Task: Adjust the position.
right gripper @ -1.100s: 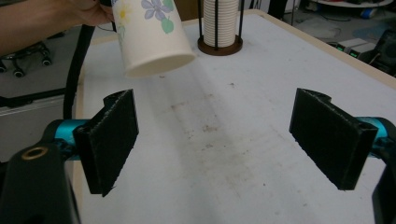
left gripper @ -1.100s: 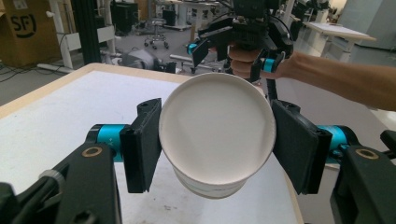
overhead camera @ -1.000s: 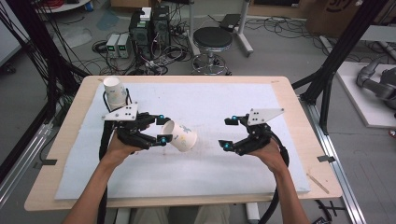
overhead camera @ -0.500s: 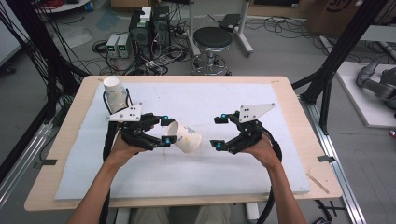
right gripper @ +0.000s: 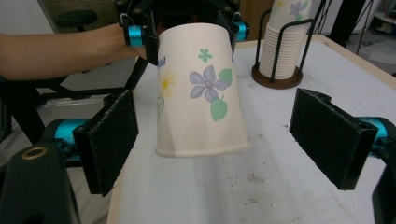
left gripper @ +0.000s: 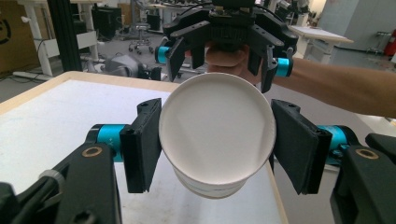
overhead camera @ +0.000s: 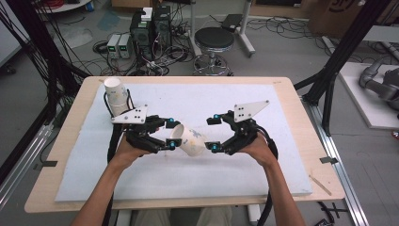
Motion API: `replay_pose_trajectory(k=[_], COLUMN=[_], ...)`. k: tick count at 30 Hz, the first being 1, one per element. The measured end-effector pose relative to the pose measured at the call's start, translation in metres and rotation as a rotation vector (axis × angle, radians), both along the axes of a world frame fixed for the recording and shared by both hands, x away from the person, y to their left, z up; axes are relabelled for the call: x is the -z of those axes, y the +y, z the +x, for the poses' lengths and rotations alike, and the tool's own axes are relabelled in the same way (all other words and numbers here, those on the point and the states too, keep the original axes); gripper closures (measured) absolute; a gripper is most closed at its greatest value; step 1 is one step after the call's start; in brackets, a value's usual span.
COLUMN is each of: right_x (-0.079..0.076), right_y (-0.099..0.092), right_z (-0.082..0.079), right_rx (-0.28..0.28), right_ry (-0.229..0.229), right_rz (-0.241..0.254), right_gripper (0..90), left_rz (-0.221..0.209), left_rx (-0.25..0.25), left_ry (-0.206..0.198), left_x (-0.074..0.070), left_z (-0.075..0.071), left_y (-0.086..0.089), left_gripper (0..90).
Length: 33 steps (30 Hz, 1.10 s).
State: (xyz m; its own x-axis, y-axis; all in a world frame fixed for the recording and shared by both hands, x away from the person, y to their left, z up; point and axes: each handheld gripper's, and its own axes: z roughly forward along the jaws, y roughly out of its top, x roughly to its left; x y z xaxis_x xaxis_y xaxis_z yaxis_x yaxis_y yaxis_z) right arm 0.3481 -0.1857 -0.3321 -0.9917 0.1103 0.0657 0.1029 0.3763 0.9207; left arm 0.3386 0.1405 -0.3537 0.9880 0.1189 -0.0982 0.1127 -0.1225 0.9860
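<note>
A paper cup [overhead camera: 190, 140] printed with flowers lies level above the white mat. My left gripper [overhead camera: 172, 134] is shut on its rim end; in the left gripper view the open mouth of the cup [left gripper: 217, 126] faces the camera between the two pads [left gripper: 144, 144]. My right gripper [overhead camera: 214, 133] is open, its jaws either side of the cup's base. In the right gripper view the cup [right gripper: 201, 93] hangs between the pads [right gripper: 109, 140] with a gap on each side, and the left gripper [right gripper: 189, 30] holds it from behind.
A stack of paper cups [overhead camera: 116, 96] stands in a black wire holder at the mat's far left corner, seen as the stack [right gripper: 282, 46] in the right gripper view. The white mat [overhead camera: 211, 99] covers most of the wooden table [overhead camera: 287, 94].
My right gripper has moved left toward the cup, and its open jaws now flank the cup's base. The left gripper and cup have hardly shifted.
</note>
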Motion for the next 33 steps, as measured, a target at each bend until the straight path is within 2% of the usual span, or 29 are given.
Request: replay_pose_trajectory(k=[17,33], right_x=[0.001,0.005], right_y=[0.017,0.032], right_z=[0.001,0.001], right_rx=[-0.067,-0.108], right_ry=[0.010,0.025], right_rz=[0.018,0.000], right_gripper=[15.8,15.7], left_rz=[0.004,0.004], left_rx=[0.033,0.052], left_ry=[0.000,-0.007], left_x=[-0.002,-0.004], left_z=[-0.002,-0.004], left_y=[-0.010,-0.015], left_gripper=[36.7,36.7])
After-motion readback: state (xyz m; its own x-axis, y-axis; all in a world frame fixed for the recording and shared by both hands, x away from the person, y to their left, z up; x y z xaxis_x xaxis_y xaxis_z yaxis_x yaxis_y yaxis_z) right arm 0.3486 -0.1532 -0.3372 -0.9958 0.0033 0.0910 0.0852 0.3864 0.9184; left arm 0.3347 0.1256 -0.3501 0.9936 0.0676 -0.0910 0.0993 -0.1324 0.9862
